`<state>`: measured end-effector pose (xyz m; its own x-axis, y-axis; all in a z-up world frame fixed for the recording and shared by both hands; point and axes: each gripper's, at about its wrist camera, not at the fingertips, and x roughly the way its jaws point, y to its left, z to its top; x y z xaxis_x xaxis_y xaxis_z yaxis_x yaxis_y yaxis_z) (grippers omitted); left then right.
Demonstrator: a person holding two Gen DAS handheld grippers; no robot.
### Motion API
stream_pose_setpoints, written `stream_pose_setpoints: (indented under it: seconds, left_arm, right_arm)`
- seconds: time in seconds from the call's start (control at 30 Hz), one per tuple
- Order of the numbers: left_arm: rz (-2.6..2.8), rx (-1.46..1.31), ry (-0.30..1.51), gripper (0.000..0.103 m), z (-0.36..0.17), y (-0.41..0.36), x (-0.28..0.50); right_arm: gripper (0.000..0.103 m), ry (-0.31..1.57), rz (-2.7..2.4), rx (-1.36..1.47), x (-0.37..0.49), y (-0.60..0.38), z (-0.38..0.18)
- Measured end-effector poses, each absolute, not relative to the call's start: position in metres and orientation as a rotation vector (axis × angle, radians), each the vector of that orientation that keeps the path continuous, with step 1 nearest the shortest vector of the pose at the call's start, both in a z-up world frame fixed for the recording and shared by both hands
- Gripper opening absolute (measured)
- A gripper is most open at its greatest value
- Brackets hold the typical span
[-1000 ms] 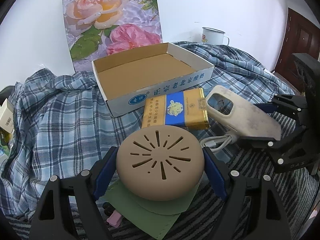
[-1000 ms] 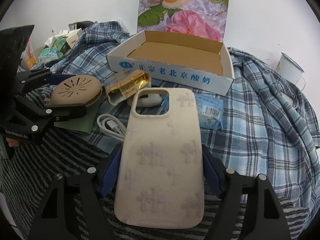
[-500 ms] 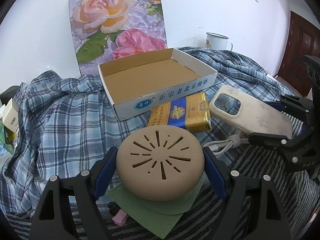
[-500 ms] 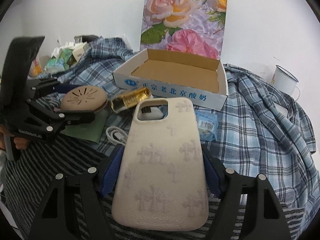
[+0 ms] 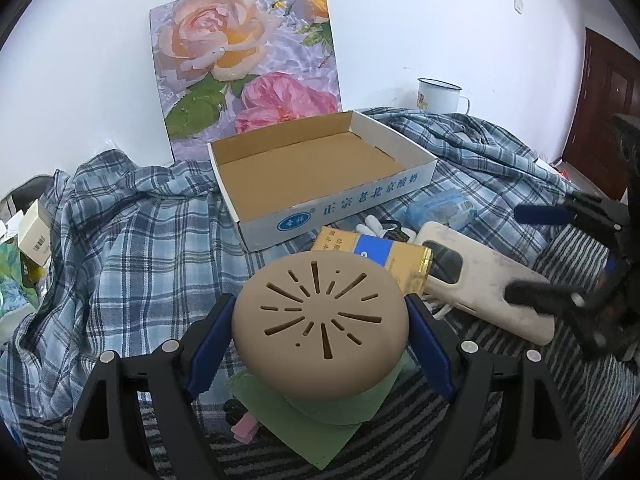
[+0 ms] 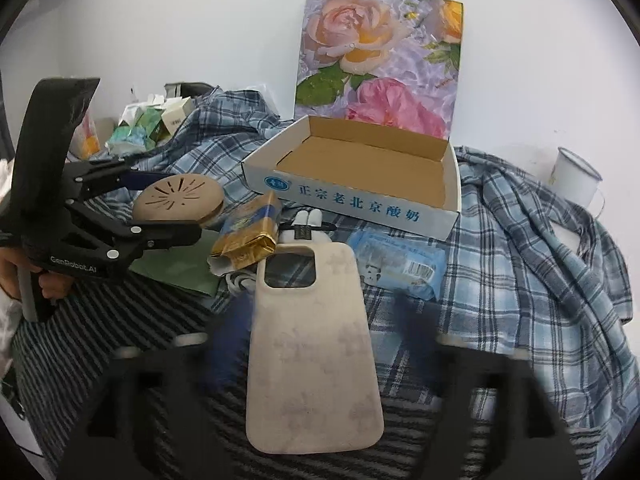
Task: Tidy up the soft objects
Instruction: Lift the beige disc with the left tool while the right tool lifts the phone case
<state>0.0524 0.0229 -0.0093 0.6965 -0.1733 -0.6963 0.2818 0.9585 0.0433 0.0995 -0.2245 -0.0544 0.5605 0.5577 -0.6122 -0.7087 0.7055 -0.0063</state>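
Observation:
My left gripper [image 5: 320, 320] is shut on a tan round soft dome [image 5: 320, 312] with cut slots, held just above a green sheet [image 5: 320, 432]. In the right wrist view the same left gripper [image 6: 172, 208] grips the dome [image 6: 180, 200] at the left. My right gripper [image 6: 324, 312] is blurred, and its jaws are opening. A beige phone case [image 6: 312, 360] lies between them with a gap on each side. The left wrist view shows the right gripper [image 5: 532, 252] around the end of the case [image 5: 480, 280]. An empty cardboard box [image 5: 320, 168] stands behind.
A gold and blue packet [image 6: 248, 236], a white cable [image 6: 238, 282] and a blue wipes pack [image 6: 400, 264] lie in front of the box on a plaid cloth [image 5: 120, 260]. A rose picture [image 5: 244, 60] leans on the wall. An enamel mug [image 6: 576, 180] stands at the far right, and small cartons [image 6: 160, 124] at the far left.
The right gripper's jaws have spread away from the phone case, which they pressed before. The left gripper still holds the tan dome in the same way.

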Motion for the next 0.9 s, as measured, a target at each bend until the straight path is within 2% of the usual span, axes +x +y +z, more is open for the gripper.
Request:
stream_pose_setpoints:
  seconds: [0.03, 0.37, 0.43, 0.53, 0.9]
  left_arm:
    - [-0.254, 0.155, 0.760, 0.084, -0.010, 0.022, 0.052]
    - [-0.268, 0.155, 0.764, 0.084, -0.013, 0.021, 0.053]
    - [-0.269, 0.153, 0.763, 0.084, -0.013, 0.021, 0.052]
    - [-0.272, 0.143, 0.755, 0.084, -0.012, 0.022, 0.051]
    - [-0.267, 0.131, 0.723, 0.084, -0.001, 0.024, 0.045]
  right_arm:
    - [0.090, 0.618, 0.761, -0.270, 0.099, -0.224, -0.054]
    - [0.090, 0.844, 0.828, -0.351, 0.128, -0.197, -0.084]
    - [0.084, 0.871, 0.824, -0.390, 0.129, -0.190, -0.091]
    - [0.072, 0.857, 0.828, -0.386, 0.127, -0.191, -0.090]
    - [0.072, 0.657, 0.768, -0.390, 0.109, -0.207, -0.056]
